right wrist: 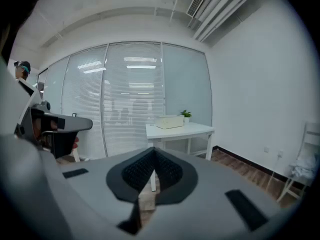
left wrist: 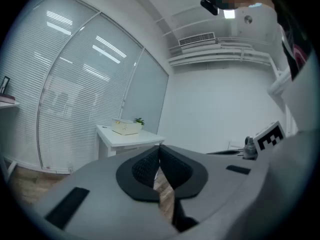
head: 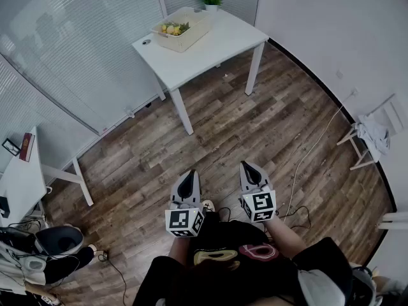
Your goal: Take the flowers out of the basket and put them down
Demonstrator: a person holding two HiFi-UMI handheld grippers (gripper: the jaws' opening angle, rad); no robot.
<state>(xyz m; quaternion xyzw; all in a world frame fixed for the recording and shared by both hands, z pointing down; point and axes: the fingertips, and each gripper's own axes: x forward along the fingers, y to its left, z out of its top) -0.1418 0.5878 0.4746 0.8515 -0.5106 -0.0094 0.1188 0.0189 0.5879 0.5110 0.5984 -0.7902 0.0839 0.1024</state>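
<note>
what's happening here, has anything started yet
A person stands on the wood floor, well short of the white table, holding the left gripper and the right gripper out in front. Both are shut and empty. The basket sits on the table with the flowers inside it, so nothing has been taken out yet.

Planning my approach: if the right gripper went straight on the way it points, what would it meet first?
Likely the white table that carries the basket; its near leg shows just beyond the right gripper and its shut jaws. The floor between looks free, though depth is hard to judge.
</note>
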